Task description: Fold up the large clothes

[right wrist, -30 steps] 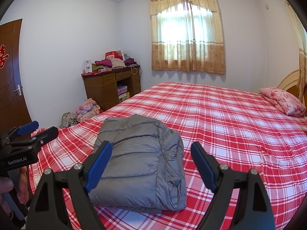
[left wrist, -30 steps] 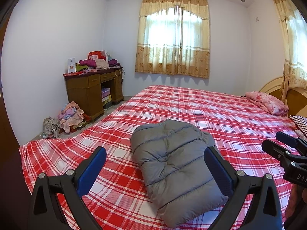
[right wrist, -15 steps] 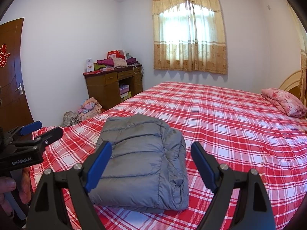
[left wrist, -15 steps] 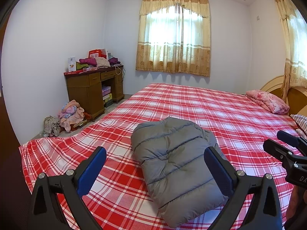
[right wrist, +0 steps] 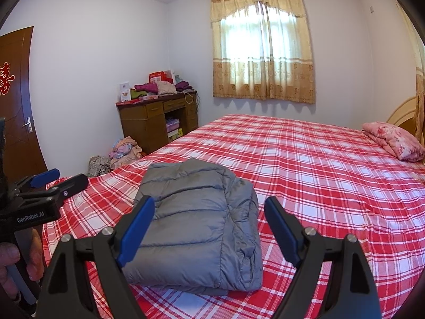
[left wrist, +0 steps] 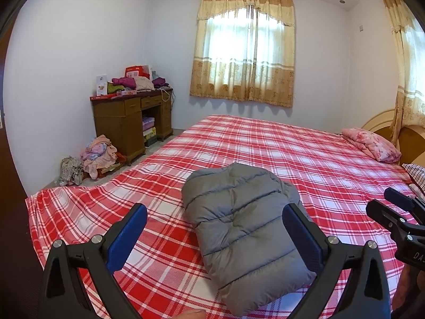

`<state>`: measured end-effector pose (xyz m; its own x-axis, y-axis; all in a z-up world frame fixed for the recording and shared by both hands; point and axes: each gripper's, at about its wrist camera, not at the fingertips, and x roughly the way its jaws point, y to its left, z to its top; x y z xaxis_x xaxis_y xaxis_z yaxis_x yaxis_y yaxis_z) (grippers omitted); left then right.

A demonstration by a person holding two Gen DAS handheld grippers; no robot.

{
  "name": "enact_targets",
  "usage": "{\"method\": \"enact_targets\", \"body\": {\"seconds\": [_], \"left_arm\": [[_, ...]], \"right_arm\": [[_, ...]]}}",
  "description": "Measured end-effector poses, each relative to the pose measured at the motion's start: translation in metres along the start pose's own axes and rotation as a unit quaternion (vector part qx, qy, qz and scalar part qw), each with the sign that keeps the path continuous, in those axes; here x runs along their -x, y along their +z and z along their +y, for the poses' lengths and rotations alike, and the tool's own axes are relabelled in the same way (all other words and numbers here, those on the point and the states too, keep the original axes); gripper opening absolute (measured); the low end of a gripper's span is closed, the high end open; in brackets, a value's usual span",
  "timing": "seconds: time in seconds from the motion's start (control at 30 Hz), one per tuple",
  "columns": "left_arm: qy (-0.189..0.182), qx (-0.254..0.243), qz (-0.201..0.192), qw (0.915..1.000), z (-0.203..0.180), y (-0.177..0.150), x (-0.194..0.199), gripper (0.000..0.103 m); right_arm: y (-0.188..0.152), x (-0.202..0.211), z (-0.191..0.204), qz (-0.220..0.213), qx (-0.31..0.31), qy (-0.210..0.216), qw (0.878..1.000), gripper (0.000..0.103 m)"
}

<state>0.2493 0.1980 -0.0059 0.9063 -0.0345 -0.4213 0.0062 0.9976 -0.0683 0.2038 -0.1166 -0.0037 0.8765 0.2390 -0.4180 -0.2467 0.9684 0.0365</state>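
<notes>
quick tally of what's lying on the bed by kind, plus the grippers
grey puffer jacket, folded: 1
pink quilt, by the headboard: 1
grippers, jaws open, holding nothing: 2 (left gripper, right gripper)
total: 4

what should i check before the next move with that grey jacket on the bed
1. Grey puffer jacket folded into a compact bundle: ok, it lies as a neat rectangle.
2. Jacket fully supported on the plaid bed, not hanging over the edge: ok.
3. Left gripper free: ok, jaws stand wide with nothing between the pads.
4. Right gripper free: ok, jaws wide, above the jacket, not pressing it.
5. Loose sleeve or hem sticking out: cannot tell; the right side shows bunched layers, the underside is hidden.
6. Bed space beyond the jacket clear: ok up to the pink pillow at the headboard.
</notes>
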Motion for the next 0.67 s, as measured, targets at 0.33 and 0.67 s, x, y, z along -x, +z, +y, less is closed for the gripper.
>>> {"method": "enact_targets", "body": {"seconds": [0.33,0.67], "left_arm": [[0.008,-0.019,-0.005,0.9998,-0.007,-0.001,-0.001,0.102],[0.012,-0.031,-0.007,0.9994,-0.012,-0.004,-0.003,0.102]], "right_arm": [[-0.003,-0.002,0.006,0.004,0.005,0.009,1.000,0.087],[-0.007,-0.004,0.006,0.010,0.006,0.014,1.000,0.087]]}}
